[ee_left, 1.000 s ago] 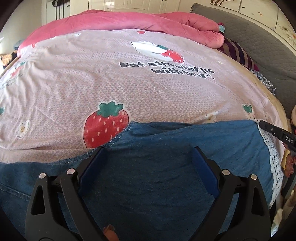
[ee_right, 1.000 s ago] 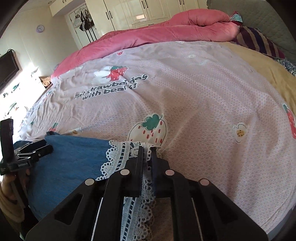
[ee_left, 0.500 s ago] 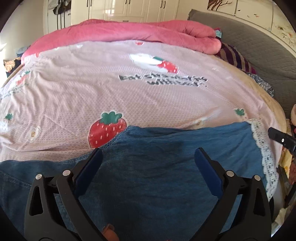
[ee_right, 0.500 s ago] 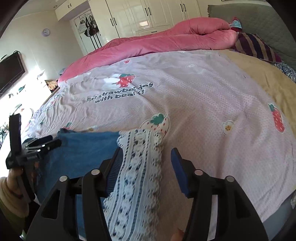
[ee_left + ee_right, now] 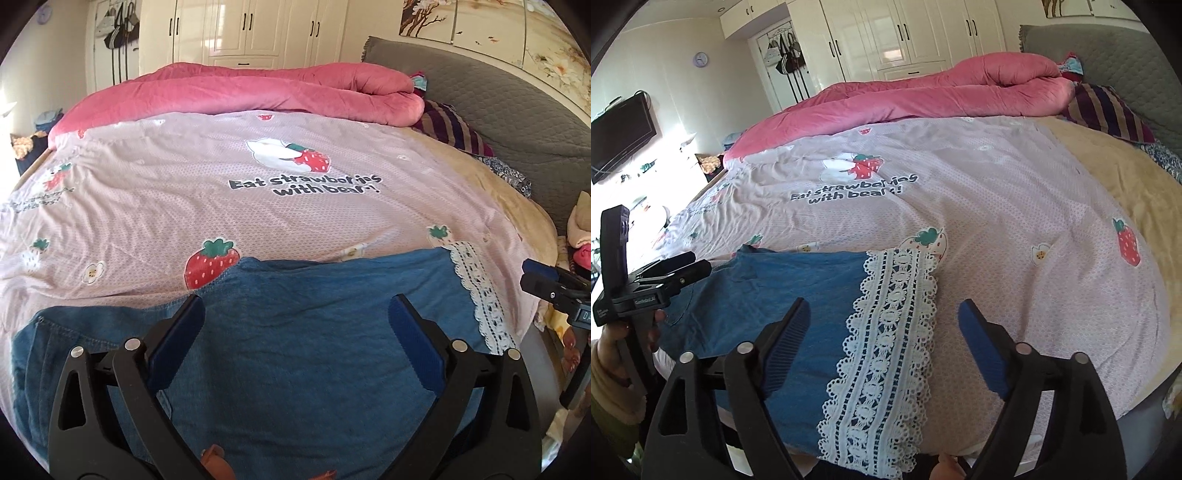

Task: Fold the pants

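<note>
Blue denim pants point(image 5: 295, 332) lie folded flat on the near edge of the bed, and their white lace hem point(image 5: 886, 332) forms the right end. My left gripper point(image 5: 295, 314) hovers above the denim, open wide, nothing between its blue pads. My right gripper point(image 5: 882, 317) hangs over the lace hem with its jaws opening; the lace lies below them and the pads do not touch it. The left gripper point(image 5: 683, 273) also shows at the left of the right wrist view, held in a person's hand. The right gripper's tip point(image 5: 546, 284) appears at the right edge of the left wrist view.
A pink strawberry-print sheet point(image 5: 258, 206) covers the bed. A rolled pink quilt point(image 5: 258, 88) lies along the far side, with a striped pillow point(image 5: 450, 129) and grey headboard point(image 5: 498, 96) at right. Wardrobes point(image 5: 905, 33) stand beyond; a television point(image 5: 620, 133) hangs at left.
My right gripper opened and let go of the lace hem, which now lies flat. Both grippers rose and pulled back from the pants. The left gripper stayed open.
</note>
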A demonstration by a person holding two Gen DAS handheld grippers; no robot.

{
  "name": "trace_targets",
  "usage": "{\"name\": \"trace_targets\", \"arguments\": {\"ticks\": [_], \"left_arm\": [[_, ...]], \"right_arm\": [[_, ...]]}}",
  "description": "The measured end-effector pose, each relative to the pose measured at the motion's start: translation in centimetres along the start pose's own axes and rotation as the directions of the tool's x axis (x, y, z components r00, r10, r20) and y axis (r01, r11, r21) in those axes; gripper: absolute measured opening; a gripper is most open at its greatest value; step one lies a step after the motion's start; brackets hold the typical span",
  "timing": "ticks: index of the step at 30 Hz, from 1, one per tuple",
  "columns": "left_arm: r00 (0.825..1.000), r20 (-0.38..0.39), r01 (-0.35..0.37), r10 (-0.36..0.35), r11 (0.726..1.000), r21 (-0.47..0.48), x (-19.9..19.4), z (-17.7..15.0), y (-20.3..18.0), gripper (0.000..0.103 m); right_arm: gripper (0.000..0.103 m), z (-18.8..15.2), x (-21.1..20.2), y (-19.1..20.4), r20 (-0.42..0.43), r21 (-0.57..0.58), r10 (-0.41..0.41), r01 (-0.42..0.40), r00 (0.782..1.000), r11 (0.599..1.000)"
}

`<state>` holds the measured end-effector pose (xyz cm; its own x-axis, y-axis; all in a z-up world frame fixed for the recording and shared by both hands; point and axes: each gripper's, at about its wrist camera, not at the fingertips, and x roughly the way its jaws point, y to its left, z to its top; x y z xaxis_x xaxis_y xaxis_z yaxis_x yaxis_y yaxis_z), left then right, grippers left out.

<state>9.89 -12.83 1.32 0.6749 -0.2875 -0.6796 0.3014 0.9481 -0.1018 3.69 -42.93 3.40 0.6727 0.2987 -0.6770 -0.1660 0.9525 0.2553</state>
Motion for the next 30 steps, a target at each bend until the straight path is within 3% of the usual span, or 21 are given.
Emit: {"name": "trace_targets", "arguments": {"ticks": [14, 23, 30], "left_arm": [[0.996, -0.042, 0.08, -0.076, 0.992, 0.1, -1.7, -5.1, -5.2, 0.093], [0.981, -0.111, 0.183, -0.159, 0.951, 0.249, -0.8, -9.3, -11.9, 0.093], [0.98, -0.113, 0.194, -0.166, 0.929, 0.316, 0.0, -9.9, -14.6, 0.093]], "right_arm": [[0.091, 0.3, 2.2, -0.6, -0.086, 0.0, 0.032, -0.032, 0.996, 0.999], [0.091, 1.7, 6.1, -1.6, -0.126, 0.024, 0.091, -0.089, 0.988, 0.996], [0.088, 2.1, 8.7, -2.1, -0.18, 0.047, 0.147, -0.141, 0.973, 0.989]]}}
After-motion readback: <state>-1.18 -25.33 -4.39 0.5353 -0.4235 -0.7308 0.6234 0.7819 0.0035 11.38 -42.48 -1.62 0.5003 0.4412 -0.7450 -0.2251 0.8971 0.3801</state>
